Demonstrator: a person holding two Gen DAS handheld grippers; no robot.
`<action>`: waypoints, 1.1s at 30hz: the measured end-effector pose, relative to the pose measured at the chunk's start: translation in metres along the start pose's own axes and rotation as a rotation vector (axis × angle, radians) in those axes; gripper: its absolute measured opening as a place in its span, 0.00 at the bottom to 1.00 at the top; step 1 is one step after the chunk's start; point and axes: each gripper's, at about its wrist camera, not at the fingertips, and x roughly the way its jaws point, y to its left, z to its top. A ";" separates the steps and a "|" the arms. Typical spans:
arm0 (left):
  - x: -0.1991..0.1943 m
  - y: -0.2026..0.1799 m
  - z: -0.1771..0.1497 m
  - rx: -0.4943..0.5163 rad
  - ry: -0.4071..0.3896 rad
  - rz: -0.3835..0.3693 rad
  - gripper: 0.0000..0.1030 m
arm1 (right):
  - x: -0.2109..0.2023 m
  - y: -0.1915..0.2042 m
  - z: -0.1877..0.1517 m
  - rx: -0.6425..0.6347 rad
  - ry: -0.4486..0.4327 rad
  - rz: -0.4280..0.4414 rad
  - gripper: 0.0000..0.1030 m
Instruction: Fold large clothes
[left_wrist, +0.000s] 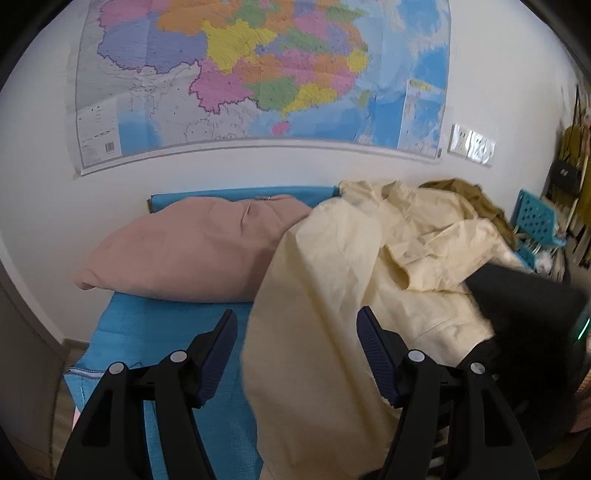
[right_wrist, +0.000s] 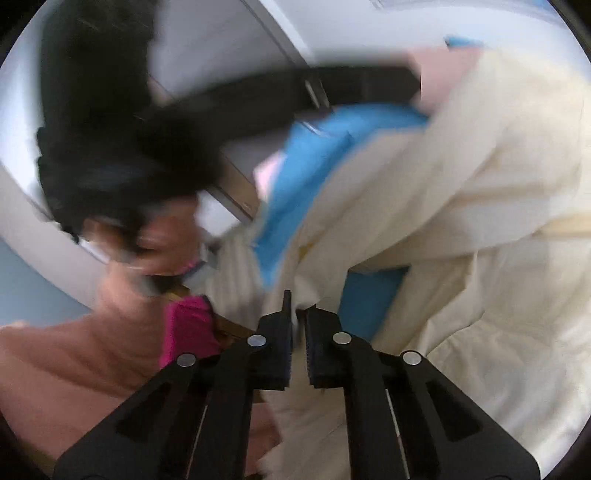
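Pink pillow (left_wrist: 184, 254) far left on our blue sheet (left_wrist: 155, 325); our left gripper (left_wrist: 297, 325) spread wide, a hanging fold of cream garment (left_wrist: 369, 266) between its fingers; our right gripper (right_wrist: 297, 306) pinched shut on cream cloth, garment heaped right.

Soft even daylight; right view heavily motion-blurred, perhaps mid-swing.

Blue bed (left_wrist: 147, 325) — pink pillow (left_wrist: 192, 251); cream garment (left_wrist: 351, 266)
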 end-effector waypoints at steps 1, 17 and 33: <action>-0.006 0.004 0.005 -0.022 -0.013 -0.036 0.62 | -0.014 0.005 0.004 -0.005 -0.025 0.019 0.05; 0.028 -0.063 0.041 0.095 0.001 -0.226 0.69 | -0.228 -0.091 0.013 0.106 -0.216 -0.438 0.20; 0.093 -0.053 0.032 0.048 0.146 -0.173 0.69 | -0.210 -0.123 -0.123 0.275 -0.378 -0.342 0.94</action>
